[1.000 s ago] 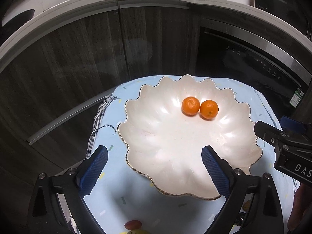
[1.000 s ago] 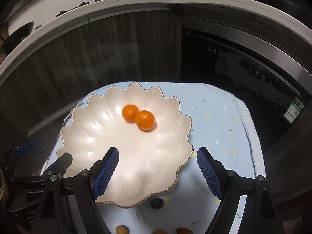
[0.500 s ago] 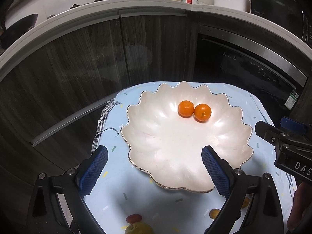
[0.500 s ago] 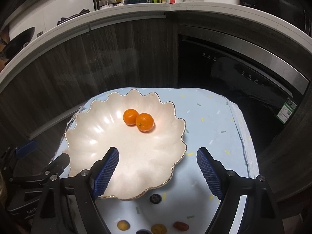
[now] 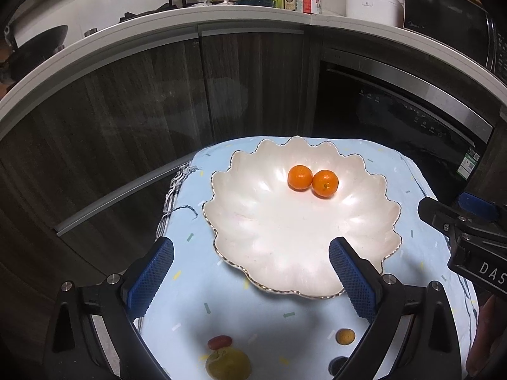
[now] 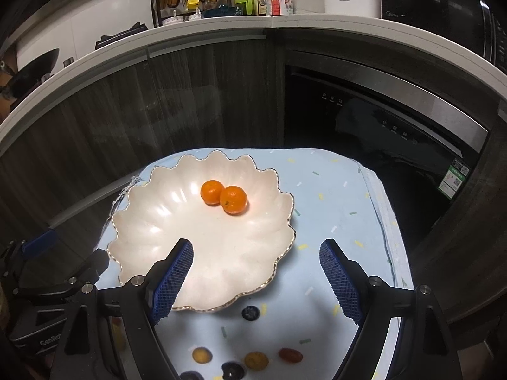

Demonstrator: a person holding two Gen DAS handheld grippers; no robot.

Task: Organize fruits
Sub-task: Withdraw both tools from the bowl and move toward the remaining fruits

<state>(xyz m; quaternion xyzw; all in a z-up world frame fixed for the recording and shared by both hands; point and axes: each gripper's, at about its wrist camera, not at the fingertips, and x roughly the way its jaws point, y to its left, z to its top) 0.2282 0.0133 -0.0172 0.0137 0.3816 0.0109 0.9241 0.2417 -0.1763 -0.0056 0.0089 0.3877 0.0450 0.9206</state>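
A white scalloped plate [image 5: 269, 231] [image 6: 177, 221] lies on a light blue cloth and holds two tangerines [image 5: 312, 179] [image 6: 225, 194] side by side. My left gripper [image 5: 250, 272] hangs open over the plate's near rim, nothing between its blue pads. My right gripper [image 6: 255, 272] is open too, straddling the plate's right edge, empty. Small fruits lie on the cloth in front of the plate: a red one [image 5: 218, 342], a yellow-green one [image 5: 228, 364], an orange one [image 5: 345, 337], a blueberry [image 6: 251, 313], and several more [image 6: 256, 360] near the right view's bottom edge.
The blue cloth [image 6: 332, 209] covers a small table standing before dark wood cabinets [image 5: 126, 110] and a built-in black appliance [image 6: 380, 120]. A white countertop [image 6: 285, 25] above carries bottles, a rack and a white pot. Each gripper's body shows at the other view's side edge.
Both grippers have pulled back and up from the plate, so it looks smaller and farther. More of the small fruits at the cloth's near edge have come into view.
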